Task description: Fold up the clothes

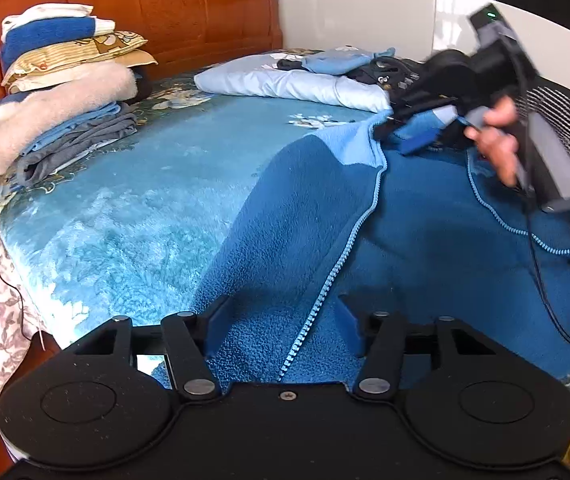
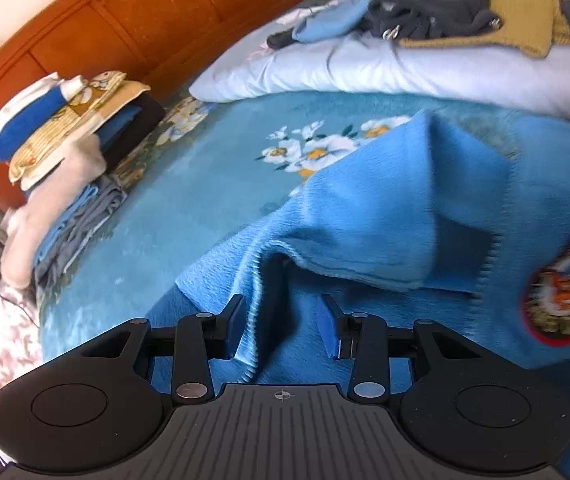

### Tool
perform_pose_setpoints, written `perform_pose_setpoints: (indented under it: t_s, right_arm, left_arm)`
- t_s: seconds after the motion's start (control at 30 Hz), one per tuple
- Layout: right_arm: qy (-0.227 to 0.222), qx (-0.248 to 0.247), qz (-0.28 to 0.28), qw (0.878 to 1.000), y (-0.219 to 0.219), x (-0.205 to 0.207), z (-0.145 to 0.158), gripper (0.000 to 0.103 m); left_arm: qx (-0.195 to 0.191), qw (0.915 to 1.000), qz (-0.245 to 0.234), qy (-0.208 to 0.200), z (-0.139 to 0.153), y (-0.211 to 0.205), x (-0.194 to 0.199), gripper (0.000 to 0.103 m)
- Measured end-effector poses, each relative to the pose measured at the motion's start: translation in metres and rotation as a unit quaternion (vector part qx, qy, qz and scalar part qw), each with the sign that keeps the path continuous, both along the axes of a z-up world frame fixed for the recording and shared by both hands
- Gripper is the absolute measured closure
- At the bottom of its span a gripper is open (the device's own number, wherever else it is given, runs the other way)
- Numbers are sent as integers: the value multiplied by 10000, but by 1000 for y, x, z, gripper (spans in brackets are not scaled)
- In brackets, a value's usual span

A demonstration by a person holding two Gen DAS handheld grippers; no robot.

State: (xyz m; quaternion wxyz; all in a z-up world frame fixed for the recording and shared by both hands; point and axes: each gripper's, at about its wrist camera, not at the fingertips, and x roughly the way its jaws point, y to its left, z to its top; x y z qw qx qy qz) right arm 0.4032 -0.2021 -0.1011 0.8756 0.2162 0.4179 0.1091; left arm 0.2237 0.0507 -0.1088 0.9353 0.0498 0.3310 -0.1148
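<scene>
**Fleece jacket spread on bed, both tongs over it**

Fleece jacket [image 1: 297, 216]: one, blue, lying unzipped on the teal blanket [image 1: 137, 200] with its pale zip [image 1: 337, 268] running away from the left wrist camera. One round patch [image 2: 565, 292] shows on its chest in the right wrist view.

Left tongs [image 1: 281, 328]: jaws parted, with the zip edge of the jacket lying between them; the fingers [image 1: 351, 326] do not press on it.

Right tongs [image 2: 281, 328]: jaws parted over a raised fold of the jacket. The cloth hangs against the left-hand finger [image 2: 233, 328]; the other finger stands clear of it. In the left wrist view this tool appears blurred, held in one hand [image 1: 497, 140].

Further back: one stack of folded laundry [image 1: 57, 92] sits beside the wooden headboard [image 1: 189, 8]. One pale pillow [image 1: 285, 84] lies at the head of the bed, with one heap of unfolded clothes [image 2: 425, 12] on top of it.
</scene>
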Motion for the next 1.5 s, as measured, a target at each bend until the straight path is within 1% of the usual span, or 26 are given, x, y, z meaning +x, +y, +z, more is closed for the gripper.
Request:
perform_pose_setpoints:
  t_s: [0.1,0.17,0.2,0.23,0.27,0.37,0.4,0.43,0.47,0.53,0.63,0.73,0.83,0.9,0.97,1.03,1.17,1.23,1.27,1.33,1.37,1.5]
  right_arm:
    - [-18,-140,10,9999,12,11,-3,68]
    - [11,-222,-27,9997,17,17,-7,68]
    - [45,-220,-58,9997,18,19,-9,70]
    - [79,-218,-89,9997,19,22,-12,76]
    - [96,-186,-55,9998,20,23,-13,89]
    - [-21,-294,91,9995,22,17,-7,91]
    - [-111,-332,118,9993,20,14,-1,92]
    - [-212,-326,128,9992,16,10,6,92]
    - [-346,-354,152,9987,12,5,14,92]
    - [-625,-426,205,9969,2,-5,33,92]
    - [-1060,-898,246,9900,-14,-22,61,92]
    - [-1307,-1246,150,9835,-38,-35,79,92]
    - [-1255,-1416,-144,9818,-71,-45,82,92]
    - [-1097,-1478,-471,9818,-94,-47,77,92]
    - [-841,-1459,-754,9828,-114,-46,66,92]
    - [-571,-1447,-866,9840,-125,-43,51,92]
    - [-407,-1427,-975,9841,-126,-44,33,89]
    - [-444,-1362,-942,9852,-123,-46,34,88]
    - [-456,-1349,-900,9857,-121,-49,36,85]
    - [-512,-1314,-804,9867,-118,-59,43,80]
    - [-559,-1274,-742,9875,-114,-66,46,76]
    - [-639,-1044,-283,9921,-99,-99,53,71]
  left_arm:
    - [-40,10000,-46,18,-3,1,1,55]
    - [-90,9999,-52,33,-5,2,1,62]
    - [-122,9999,-52,42,-5,3,1,64]
    - [-154,9999,-52,52,-6,4,1,67]
    - [-187,9998,-53,60,-6,5,1,74]
    - [-288,9995,-62,64,-4,5,0,87]
    - [-314,9995,-60,60,-3,4,0,89]
    - [-350,9993,-86,72,0,3,-1,94]
    - [-394,9991,-113,81,2,2,-2,96]
    - [-607,9980,-183,65,10,2,-4,96]
    - [-897,9955,-312,-32,25,0,-9,95]
    - [-1101,9927,-459,-174,39,-3,-14,95]
    - [-1064,9924,-536,-293,47,-9,-18,95]
    - [-1090,9918,-581,-316,50,-11,-19,93]
    - [-1042,9924,-583,-293,49,-13,-19,88]
    - [-996,9931,-570,-239,46,-15,-18,86]
    - [-926,9942,-519,-147,42,-12,-17,85]
    - [-884,9948,-491,-113,41,-10,-17,84]
    - [-864,9950,-485,-91,39,-9,-17,80]
    - [-814,9957,-452,-13,34,-7,-15,79]
    - [-812,9958,-430,31,31,-6,-14,79]
    - [-1001,9935,-492,226,18,-3,-6,79]
